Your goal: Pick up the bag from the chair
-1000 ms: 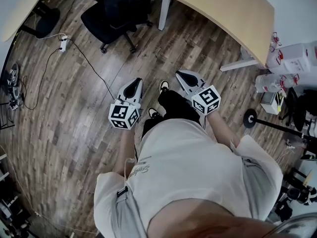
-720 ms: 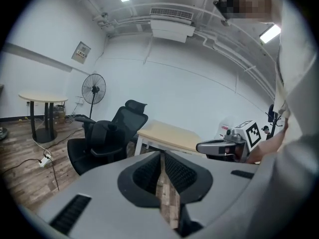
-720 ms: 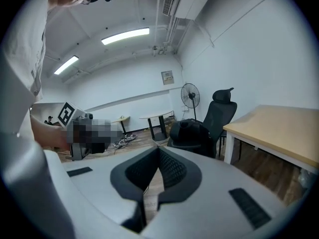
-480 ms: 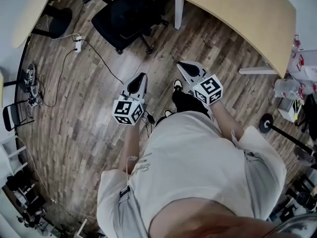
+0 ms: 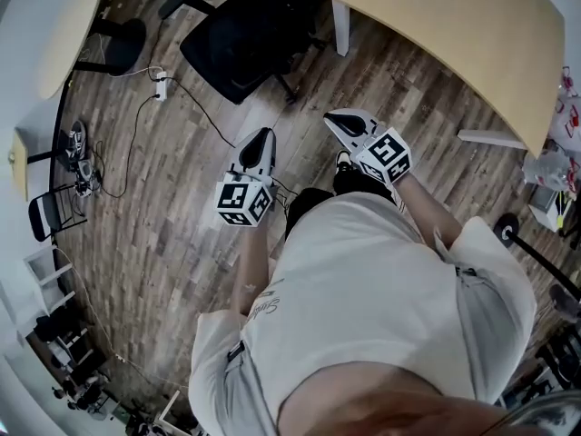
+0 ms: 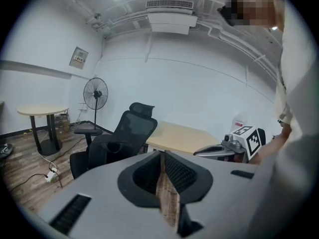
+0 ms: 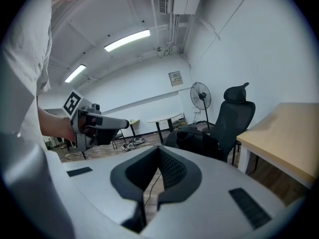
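Observation:
A black office chair [image 5: 241, 44] stands on the wood floor ahead of me, beside the desk. In the right gripper view a black bag [image 7: 197, 139] lies slumped on the chair's seat, below the backrest [image 7: 237, 116]. The left gripper view shows the same chair [image 6: 127, 133], with the dark bag [image 6: 107, 148] hard to tell from the seat. My left gripper [image 5: 263, 134] and right gripper [image 5: 332, 116] are held out in front of my body, well short of the chair. Both are shut, with nothing between the jaws.
A light wooden desk [image 5: 454, 34] stands right of the chair. A round table [image 5: 68, 25] is at the far left, with a standing fan [image 6: 94, 93] near it. A power strip [image 5: 161, 85] and its cable run across the floor. A round stand base [image 5: 507, 230] sits at the right.
The chair has drawn closer and shifted right in the head view as the person walked toward it. Both grippers stay shut and have risen slightly.

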Action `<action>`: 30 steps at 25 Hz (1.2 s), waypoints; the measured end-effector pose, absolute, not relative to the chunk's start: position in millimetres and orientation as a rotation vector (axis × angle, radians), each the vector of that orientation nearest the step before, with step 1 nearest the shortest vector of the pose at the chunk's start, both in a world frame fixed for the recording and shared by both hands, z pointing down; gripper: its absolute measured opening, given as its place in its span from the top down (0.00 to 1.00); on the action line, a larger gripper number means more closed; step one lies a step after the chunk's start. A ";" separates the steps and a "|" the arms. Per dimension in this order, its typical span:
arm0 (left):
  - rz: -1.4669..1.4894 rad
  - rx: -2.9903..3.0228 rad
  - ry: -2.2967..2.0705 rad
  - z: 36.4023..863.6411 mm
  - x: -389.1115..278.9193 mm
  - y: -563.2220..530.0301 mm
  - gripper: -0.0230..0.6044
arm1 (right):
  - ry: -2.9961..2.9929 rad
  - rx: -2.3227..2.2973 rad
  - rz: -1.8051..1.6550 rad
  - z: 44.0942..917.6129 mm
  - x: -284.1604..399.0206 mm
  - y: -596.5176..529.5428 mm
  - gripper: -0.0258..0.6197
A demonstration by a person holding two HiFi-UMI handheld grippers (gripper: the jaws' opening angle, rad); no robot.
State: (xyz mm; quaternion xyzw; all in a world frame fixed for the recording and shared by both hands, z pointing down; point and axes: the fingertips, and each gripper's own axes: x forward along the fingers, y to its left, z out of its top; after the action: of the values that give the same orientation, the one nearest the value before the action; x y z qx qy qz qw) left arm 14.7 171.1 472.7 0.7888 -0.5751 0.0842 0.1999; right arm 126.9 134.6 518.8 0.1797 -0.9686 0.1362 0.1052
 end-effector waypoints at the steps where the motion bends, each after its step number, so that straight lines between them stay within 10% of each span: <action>1: 0.239 2.199 -1.607 474.2 15.0 169.5 0.91 | -2.850 0.510 0.414 522.3 125.2 135.0 0.97; 30: 0.213 2.281 -1.465 507.4 -148.0 6.4 0.91 | -2.618 0.615 0.259 545.9 -5.3 -13.5 0.97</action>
State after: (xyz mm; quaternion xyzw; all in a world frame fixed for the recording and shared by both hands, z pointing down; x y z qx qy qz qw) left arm -148.0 6.4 507.4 0.8203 -0.5267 0.0765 0.2096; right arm -5.3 -13.5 545.9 0.2223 -0.9456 0.0936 0.2183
